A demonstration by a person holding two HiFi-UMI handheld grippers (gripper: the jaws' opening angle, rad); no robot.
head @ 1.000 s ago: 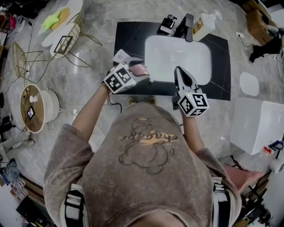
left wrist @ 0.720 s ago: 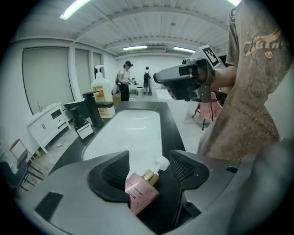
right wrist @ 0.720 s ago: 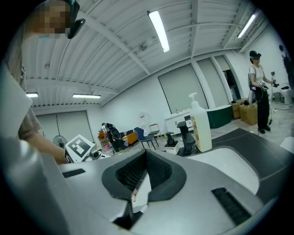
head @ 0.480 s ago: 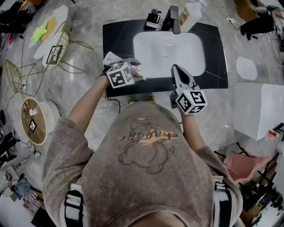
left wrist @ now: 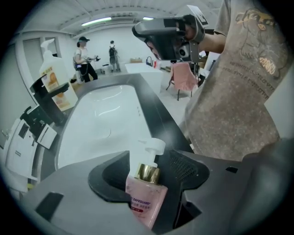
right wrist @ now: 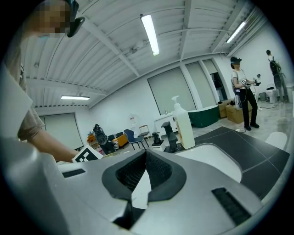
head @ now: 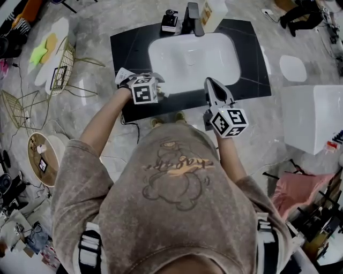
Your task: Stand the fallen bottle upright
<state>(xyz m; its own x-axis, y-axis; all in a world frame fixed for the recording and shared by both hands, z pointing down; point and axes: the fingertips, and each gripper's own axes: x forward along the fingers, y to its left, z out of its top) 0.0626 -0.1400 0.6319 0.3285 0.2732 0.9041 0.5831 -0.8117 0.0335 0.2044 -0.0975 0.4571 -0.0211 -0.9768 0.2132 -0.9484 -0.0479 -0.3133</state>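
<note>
A small pink pump bottle (left wrist: 146,202) with a gold collar and a white pump head sits tilted between the pads of my left gripper (left wrist: 148,169), which is shut on its upper body. The pump head points towards the white sink (left wrist: 98,119). In the head view my left gripper (head: 158,90) is at the front left of the black counter (head: 128,48), and the bottle is mostly hidden under it. My right gripper (head: 210,81) hovers at the sink's front right edge, shut, with nothing between its jaws (right wrist: 146,153).
Behind the sink stand a black faucet (head: 193,13), a large white pump bottle (head: 213,12) and a small black-and-white dispenser (head: 170,20). A white box (head: 313,118) stands on the floor to the right. Wire baskets (head: 64,64) lie at the left.
My left gripper has turned with the pink bottle in it, so the bottle shows less in the head view. The right gripper has kept its place by the sink.
</note>
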